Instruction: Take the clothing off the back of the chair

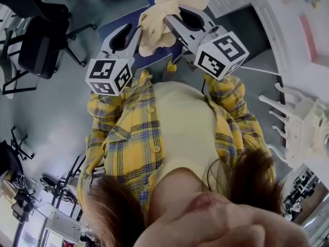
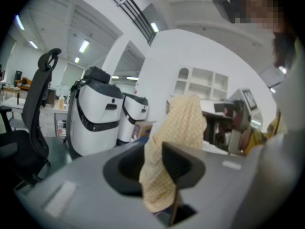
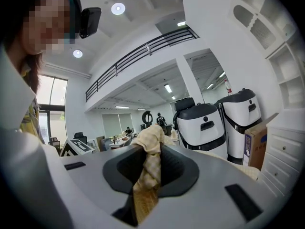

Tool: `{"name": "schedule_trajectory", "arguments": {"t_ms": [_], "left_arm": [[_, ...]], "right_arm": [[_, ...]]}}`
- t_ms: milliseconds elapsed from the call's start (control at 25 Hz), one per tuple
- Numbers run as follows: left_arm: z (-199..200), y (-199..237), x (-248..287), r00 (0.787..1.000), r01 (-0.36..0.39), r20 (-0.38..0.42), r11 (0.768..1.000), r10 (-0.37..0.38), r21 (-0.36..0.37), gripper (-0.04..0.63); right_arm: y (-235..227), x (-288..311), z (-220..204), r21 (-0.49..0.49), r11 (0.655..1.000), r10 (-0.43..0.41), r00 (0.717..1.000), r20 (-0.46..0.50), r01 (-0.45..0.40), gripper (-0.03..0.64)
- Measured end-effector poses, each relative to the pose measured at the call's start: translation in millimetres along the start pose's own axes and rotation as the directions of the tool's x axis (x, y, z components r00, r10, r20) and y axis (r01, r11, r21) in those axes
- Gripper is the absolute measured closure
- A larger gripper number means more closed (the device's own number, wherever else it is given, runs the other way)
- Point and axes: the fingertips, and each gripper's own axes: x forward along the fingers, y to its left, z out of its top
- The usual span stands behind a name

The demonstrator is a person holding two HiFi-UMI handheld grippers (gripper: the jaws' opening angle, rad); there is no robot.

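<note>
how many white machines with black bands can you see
2, side by side in the right gripper view: one white machine and a second beside the cardboard box. Others may be hidden.

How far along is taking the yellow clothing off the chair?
Done: the left tool and right tool are both shut on the yellow clothing. In hand: it hangs bunched between them. Left: getting it clear of the blue chair; I can't tell whether it's free.
</note>
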Motion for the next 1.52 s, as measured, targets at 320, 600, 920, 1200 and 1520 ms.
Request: {"name": "schedule_trajectory", "arguments": {"t_ms": [320,600,920,1200,1520], "left_arm": [[27.5,10.0,-18.6,0.997,-0.053,0.063,0.999,0.053,-0.002,0.489],[48.6,27.5,-39.4,0.987,-0.114,0.112,0.993,0.113,0.001,0.489],[54.8,34.3,-45.6,0.98,-0.147,0.134,0.989,0.148,-0.017,0.489],[57.1,42.3,-53.5,0.973,-0.177,0.143,0.984,0.179,-0.028,0.49],[65.2,44.6,-58.2,0.966,-0.194,0.165,0.98,0.198,-0.039,0.493]], "right_arm": [[25.5,16.0,27.0,-0.03,0.997,0.076,0.997,0.033,-0.075,0.549],[39.5,28.5,40.6,-0.033,0.993,0.118,0.992,0.051,-0.117,0.549],[42.2,34.0,33.2,-0.007,0.988,0.153,0.987,0.043,-0.153,0.549],[43.6,39.6,24.8,0.016,0.986,0.163,0.986,0.029,-0.164,0.549],[40.2,41.3,17.2,0.039,0.986,0.165,0.986,0.011,-0.165,0.549]]}}
